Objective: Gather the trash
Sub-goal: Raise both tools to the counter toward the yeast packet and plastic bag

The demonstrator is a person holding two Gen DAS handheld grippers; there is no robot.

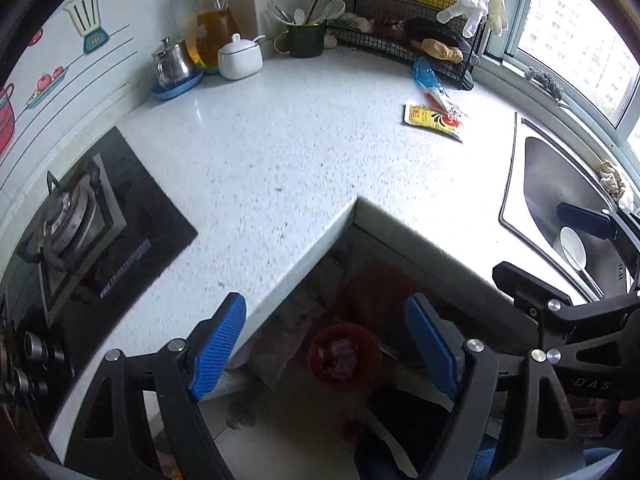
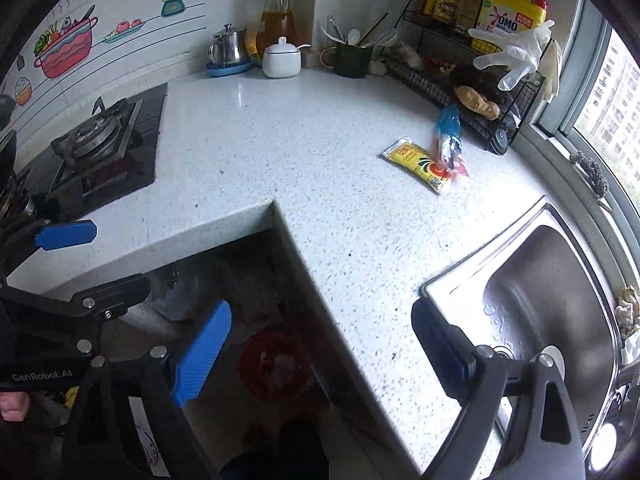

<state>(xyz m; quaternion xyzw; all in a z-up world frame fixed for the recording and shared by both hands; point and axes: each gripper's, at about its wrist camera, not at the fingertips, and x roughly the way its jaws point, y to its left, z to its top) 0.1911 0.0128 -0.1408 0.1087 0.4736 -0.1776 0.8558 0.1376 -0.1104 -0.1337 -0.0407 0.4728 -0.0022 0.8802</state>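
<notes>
Both my grippers hang above the inner corner of the speckled white counter (image 1: 280, 152), and neither holds anything. My left gripper (image 1: 326, 346) has its blue pads spread wide; my right gripper (image 2: 320, 354) is just as wide apart. Down on the floor between them sits a red bin (image 2: 276, 364) (something reddish lies inside, too dim to name). The trash is well away, up on the counter near the wire rack (image 2: 460, 80): a yellow packet (image 2: 420, 164) with a blue-and-red wrapper (image 2: 449, 140) lying across its far end, touching it. The steel sink (image 2: 560, 280) lies to the right.
</notes>
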